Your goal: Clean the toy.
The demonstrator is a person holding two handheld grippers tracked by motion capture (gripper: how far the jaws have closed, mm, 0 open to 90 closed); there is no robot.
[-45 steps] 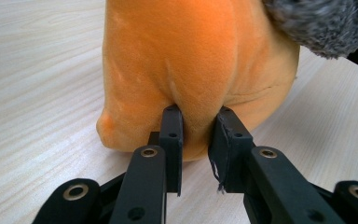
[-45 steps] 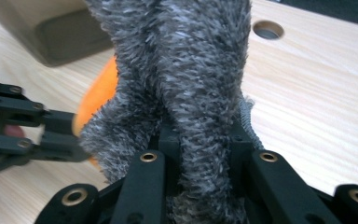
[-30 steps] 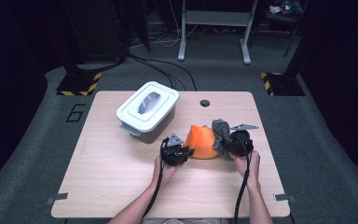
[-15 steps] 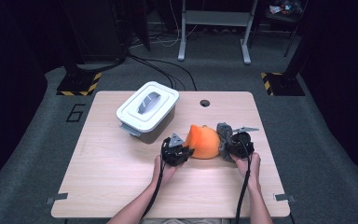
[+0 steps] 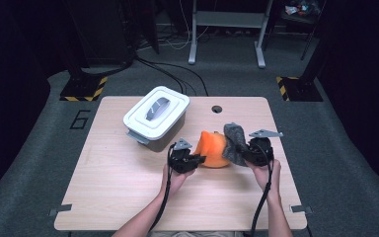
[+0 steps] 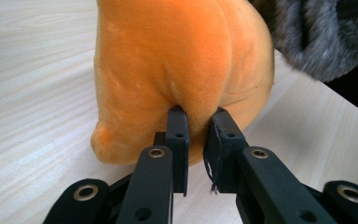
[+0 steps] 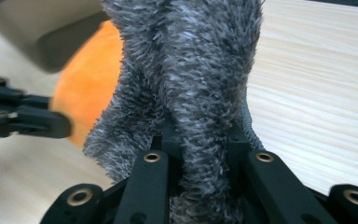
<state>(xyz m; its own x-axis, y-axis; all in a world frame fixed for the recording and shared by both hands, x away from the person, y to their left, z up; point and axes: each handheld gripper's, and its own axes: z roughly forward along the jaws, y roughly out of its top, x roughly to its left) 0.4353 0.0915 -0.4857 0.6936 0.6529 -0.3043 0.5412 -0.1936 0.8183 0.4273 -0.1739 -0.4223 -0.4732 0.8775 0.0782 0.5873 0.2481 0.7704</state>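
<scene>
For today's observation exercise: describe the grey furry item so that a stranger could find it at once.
Start at the wooden table and find the orange plush near its middle. Against that plush's right side is the grey furry piece, pinched by the right tongs. Its shaggy grey pile sets it apart from the smooth orange plush and the white lidded box.

We can read one sign only: a large digit "6" (image 5: 81, 119), marked in dark lines on the grey floor (image 5: 39, 148) just beside the left edge of the table (image 5: 108, 197) in the high view. We also see yellow and black warning stripes (image 5: 85, 90) on the foot of a stand behind the table at the left, and the same stripes (image 5: 283, 82) at the right, but they carry no words. On the other things in the pictures we find no label, brand or number that we can read.
</scene>
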